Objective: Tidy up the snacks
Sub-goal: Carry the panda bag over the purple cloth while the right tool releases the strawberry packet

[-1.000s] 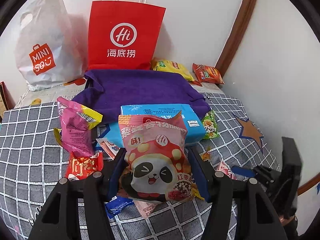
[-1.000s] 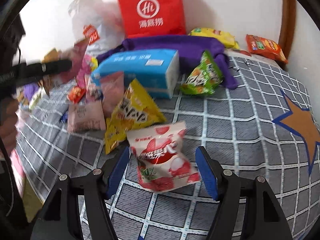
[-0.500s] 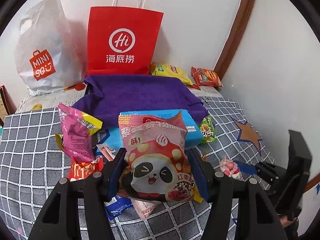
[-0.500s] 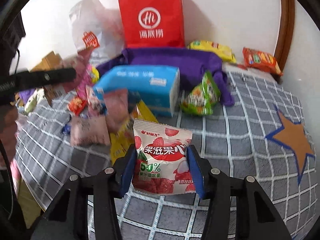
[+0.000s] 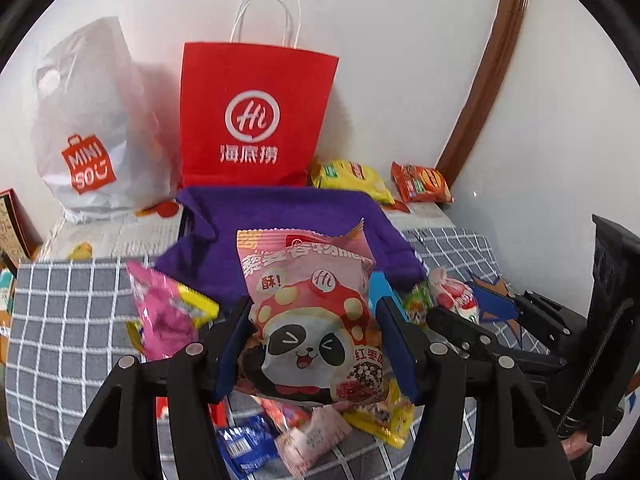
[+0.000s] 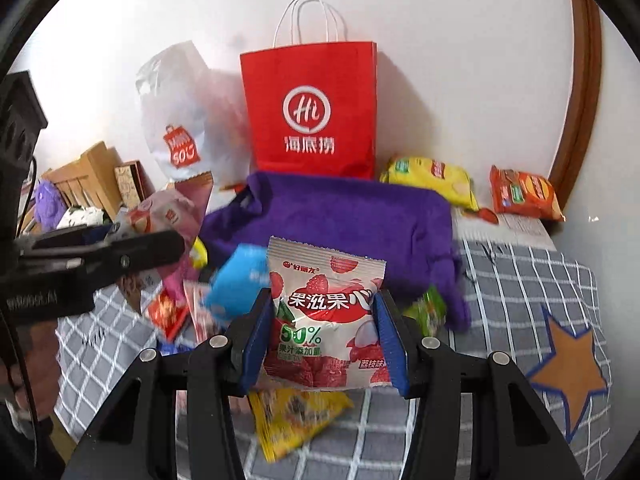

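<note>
The left gripper (image 5: pixel 314 354) is clamped on the panda snack bag (image 5: pixel 310 320) — the right gripper (image 6: pixel 326 340), jaws just closed, grips the lychee gummy packet (image 6: pixel 326 316), both packets raised above the checked bed (image 6: pixel 520 292).

Both grippers share one build: the left gripper (image 5: pixel 312 344) and the right gripper (image 6: pixel 326 340) have matte black angular arms dotted with round silver screws, each tipped with flat blue pads (image 6: pixel 256 340). A thin black cable (image 5: pixel 600 352) trails beside the right gripper's body.
</note>
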`<move>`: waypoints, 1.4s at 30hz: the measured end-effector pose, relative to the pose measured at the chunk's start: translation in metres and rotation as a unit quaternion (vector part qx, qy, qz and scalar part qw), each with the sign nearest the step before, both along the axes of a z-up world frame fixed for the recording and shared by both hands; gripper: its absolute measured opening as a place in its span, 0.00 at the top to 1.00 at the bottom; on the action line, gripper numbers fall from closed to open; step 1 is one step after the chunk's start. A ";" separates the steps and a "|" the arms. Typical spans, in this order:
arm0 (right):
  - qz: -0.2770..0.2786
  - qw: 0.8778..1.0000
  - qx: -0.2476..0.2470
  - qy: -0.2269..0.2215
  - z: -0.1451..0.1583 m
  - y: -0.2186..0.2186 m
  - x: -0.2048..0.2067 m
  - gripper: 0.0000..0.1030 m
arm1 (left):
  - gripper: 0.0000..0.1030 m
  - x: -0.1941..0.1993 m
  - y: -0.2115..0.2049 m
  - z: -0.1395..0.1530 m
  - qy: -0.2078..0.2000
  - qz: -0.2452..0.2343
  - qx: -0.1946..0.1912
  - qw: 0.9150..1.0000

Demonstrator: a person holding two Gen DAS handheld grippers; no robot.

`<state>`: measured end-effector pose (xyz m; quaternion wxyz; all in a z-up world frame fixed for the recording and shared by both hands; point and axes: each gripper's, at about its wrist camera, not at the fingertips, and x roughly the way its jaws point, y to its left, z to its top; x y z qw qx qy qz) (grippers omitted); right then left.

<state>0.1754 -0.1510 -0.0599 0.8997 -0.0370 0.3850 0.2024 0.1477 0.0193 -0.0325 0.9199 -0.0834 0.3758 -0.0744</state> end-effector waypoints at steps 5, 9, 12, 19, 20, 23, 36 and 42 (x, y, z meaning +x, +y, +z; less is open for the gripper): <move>-0.009 1.000 0.004 -0.007 0.015 0.012 0.036 0.51 | 0.42 0.021 0.008 0.014 -0.012 0.002 0.005 1.000; -0.006 1.000 0.011 -0.009 0.021 0.020 0.062 0.51 | 0.42 0.043 0.015 0.020 -0.014 0.004 0.001 1.000; -0.008 1.000 0.007 -0.016 0.023 0.025 0.081 0.51 | 0.42 0.061 0.020 0.023 -0.017 0.008 0.004 1.000; -0.017 0.999 0.013 -0.026 0.028 0.033 0.133 0.51 | 0.42 0.107 0.033 0.022 -0.015 0.017 0.002 1.000; -0.018 0.999 0.013 -0.028 0.028 0.035 0.141 0.51 | 0.42 0.114 0.035 0.021 -0.015 0.019 0.002 1.000; -0.019 0.999 0.017 -0.027 0.025 0.038 0.164 0.51 | 0.42 0.135 0.041 0.017 -0.011 0.023 0.000 1.000; -0.011 0.998 -0.037 0.054 -0.053 0.035 0.214 0.52 | 0.42 0.185 0.058 -0.054 0.073 0.036 0.009 0.997; -0.005 0.993 -0.084 0.084 -0.081 0.032 0.225 0.52 | 0.42 0.192 0.060 -0.068 0.095 0.040 0.014 0.995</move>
